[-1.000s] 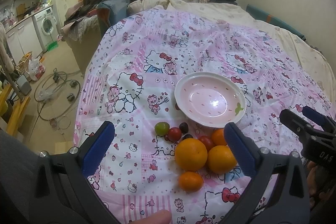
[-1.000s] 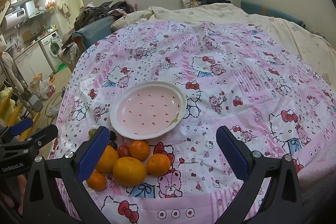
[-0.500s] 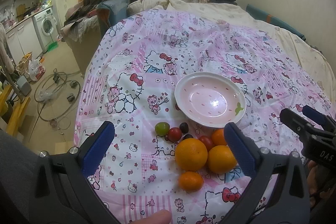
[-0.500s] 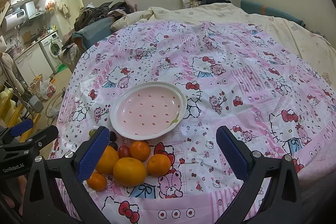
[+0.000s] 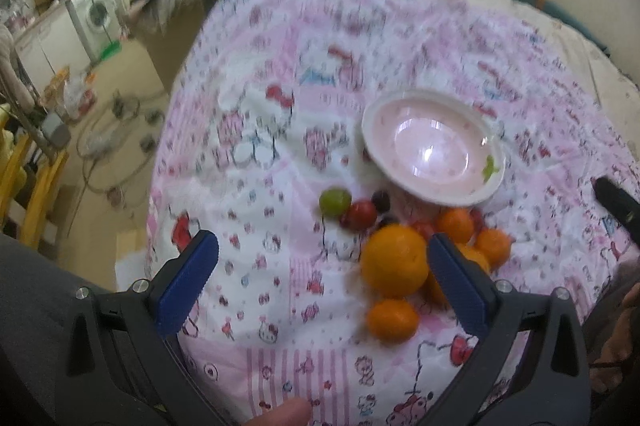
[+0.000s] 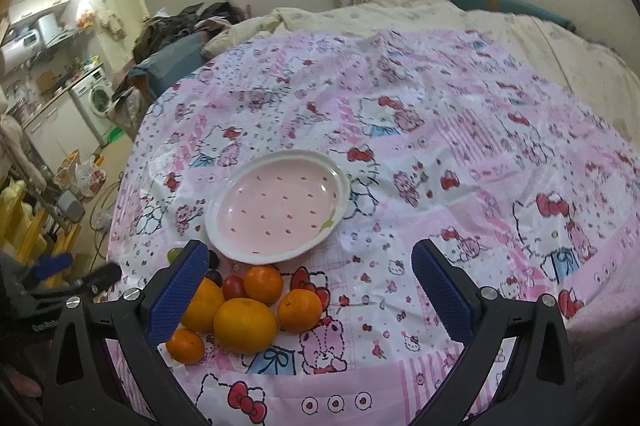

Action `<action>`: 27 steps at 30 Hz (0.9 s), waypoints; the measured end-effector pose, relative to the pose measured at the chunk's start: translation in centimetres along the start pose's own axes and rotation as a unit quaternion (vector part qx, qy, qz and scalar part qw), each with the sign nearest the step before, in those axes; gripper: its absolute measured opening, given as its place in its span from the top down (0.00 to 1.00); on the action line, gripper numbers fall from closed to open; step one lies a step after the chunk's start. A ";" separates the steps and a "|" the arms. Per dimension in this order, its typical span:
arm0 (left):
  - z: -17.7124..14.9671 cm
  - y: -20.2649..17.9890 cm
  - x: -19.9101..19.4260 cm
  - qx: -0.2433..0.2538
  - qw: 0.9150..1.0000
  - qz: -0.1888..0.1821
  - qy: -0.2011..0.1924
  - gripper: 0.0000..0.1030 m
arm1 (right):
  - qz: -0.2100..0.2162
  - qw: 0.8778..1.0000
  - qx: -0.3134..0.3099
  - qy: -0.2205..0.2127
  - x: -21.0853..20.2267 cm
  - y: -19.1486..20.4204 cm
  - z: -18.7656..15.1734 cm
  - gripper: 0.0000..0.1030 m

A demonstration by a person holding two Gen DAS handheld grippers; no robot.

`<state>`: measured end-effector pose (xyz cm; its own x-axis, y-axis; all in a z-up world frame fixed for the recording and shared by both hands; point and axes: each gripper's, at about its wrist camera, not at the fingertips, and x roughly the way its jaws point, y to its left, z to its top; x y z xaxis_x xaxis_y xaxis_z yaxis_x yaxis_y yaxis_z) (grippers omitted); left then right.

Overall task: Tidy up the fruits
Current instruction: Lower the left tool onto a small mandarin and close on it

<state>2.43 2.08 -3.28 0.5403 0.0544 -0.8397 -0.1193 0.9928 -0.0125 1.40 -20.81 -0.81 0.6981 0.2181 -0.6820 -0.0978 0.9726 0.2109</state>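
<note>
So I've got both grippers up over the bed. My left gripper (image 5: pixel 322 276) has its jaws spread wide with nothing between them, and the same goes for my right gripper (image 6: pixel 310 280): wide apart, holding nothing.

The fruit is all bunched in one pile on the pink cartoon-cat cloth (image 6: pixel 460 154). From the left wrist view the pile sits ahead and off to the right of the gap, right around my right-hand finger pad (image 5: pixel 460 284). The big orange (image 5: pixel 394 260) is just inside that pad, a second big orange is mostly hidden behind the pad, and a small mandarin (image 5: pixel 393 320) is nearest me. Further out are two more mandarins (image 5: pixel 455 225), a red tomato (image 5: pixel 361 215), a green grape-looking thing (image 5: pixel 335 201) and a dark little fruit (image 5: pixel 381 200). That view is pretty blurry, so I can't tell the small ones apart beyond colour.

From the right wrist view the same pile is ahead and to the left, hugging my left-hand pad (image 6: pixel 178 296), which covers part of one orange (image 6: pixel 202 304).

The pink plate (image 6: pixel 340 182) with the little red specks is just beyond the pile, nothing on it. The nearest mandarin (image 6: pixel 263 284) sits just beside its near rim. My left gripper pokes into the right view at the far left edge.
</note>
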 end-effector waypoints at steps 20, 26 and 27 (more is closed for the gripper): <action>-5.0 -5.0 6.7 0.100 0.976 -0.053 0.184 0.22 | -0.025 0.995 0.085 0.052 1.5 -4.2 -0.2 0.00; -4.9 -5.8 7.8 0.101 0.975 -0.055 0.191 0.55 | -0.026 0.994 0.093 0.053 1.5 -4.6 -0.3 0.00; -5.0 -5.8 7.9 0.100 0.975 -0.055 0.193 0.58 | -0.027 0.994 0.092 0.053 1.4 -4.6 -0.3 0.00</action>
<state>3.25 -3.75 -12.52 0.1817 -0.0588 -0.9816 0.1065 0.9935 -0.0398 2.63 -24.92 -2.97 0.6196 0.1820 -0.7635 0.0769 0.9540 0.2898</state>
